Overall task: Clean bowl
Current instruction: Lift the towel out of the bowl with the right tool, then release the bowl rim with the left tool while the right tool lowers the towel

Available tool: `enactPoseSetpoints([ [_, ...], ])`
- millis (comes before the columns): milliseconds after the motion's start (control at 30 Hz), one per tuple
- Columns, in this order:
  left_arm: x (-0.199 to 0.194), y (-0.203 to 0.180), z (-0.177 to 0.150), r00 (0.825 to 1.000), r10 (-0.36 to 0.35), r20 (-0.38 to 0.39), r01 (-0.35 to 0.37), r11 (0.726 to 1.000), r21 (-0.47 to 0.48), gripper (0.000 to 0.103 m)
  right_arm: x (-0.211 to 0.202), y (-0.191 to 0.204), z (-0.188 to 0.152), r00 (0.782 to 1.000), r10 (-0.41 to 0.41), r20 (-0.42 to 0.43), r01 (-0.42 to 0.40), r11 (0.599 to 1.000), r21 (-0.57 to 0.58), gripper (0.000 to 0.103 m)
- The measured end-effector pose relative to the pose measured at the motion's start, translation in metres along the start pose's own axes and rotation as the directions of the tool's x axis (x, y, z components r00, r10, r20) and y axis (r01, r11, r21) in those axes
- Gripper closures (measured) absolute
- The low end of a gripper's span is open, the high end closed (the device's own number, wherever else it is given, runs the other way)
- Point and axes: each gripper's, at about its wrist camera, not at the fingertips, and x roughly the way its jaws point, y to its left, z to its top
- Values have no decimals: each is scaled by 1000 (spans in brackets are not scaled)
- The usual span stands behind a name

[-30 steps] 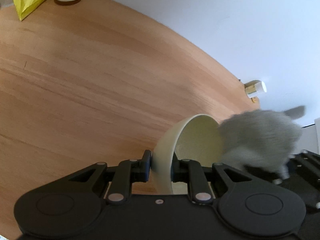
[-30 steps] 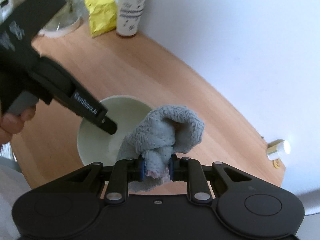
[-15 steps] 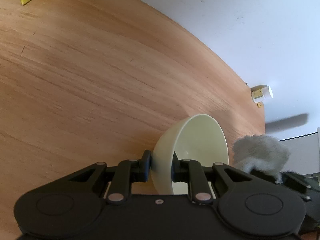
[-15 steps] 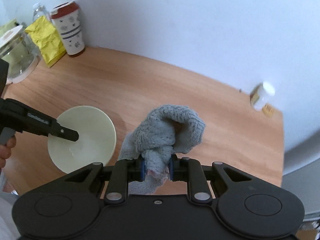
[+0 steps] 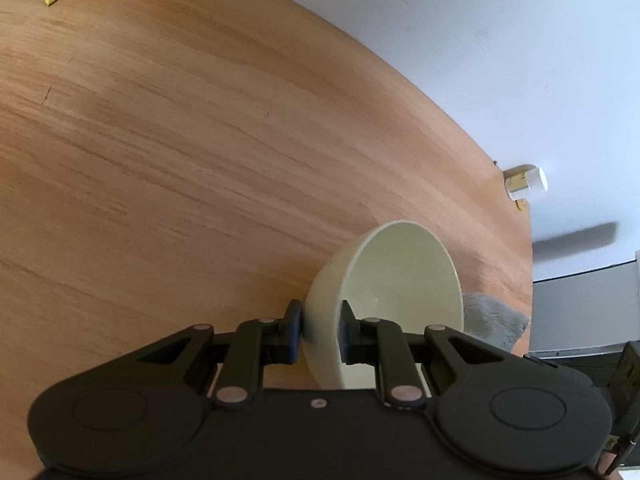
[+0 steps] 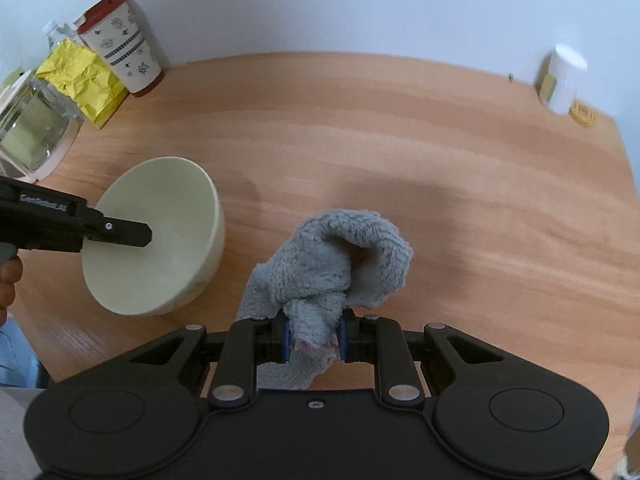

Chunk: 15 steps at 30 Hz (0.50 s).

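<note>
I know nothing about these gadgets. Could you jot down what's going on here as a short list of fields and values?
Surface: wooden table
Left gripper: shut on the rim of the bowl, one finger inside, one outside
Bowl: pale green, tilted, looks empty inside
Right gripper: shut on the grey cloth
Cloth: bunched, beside the bowl, not inside it
Background: patterned cup, yellow packet, white bottle, glass jar
</note>
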Motion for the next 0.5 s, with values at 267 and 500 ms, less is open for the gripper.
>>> enactPoseSetpoints([
  [267, -5, -1, 1, 999, 30, 30, -31, 999, 13, 66, 3, 2, -7, 1000, -22, -4, 22, 999, -40, 75],
  [500, -6, -7, 1, 995, 98, 30, -100, 993, 57, 27, -7, 9, -14, 993, -114, 14, 114, 980, -163, 48],
])
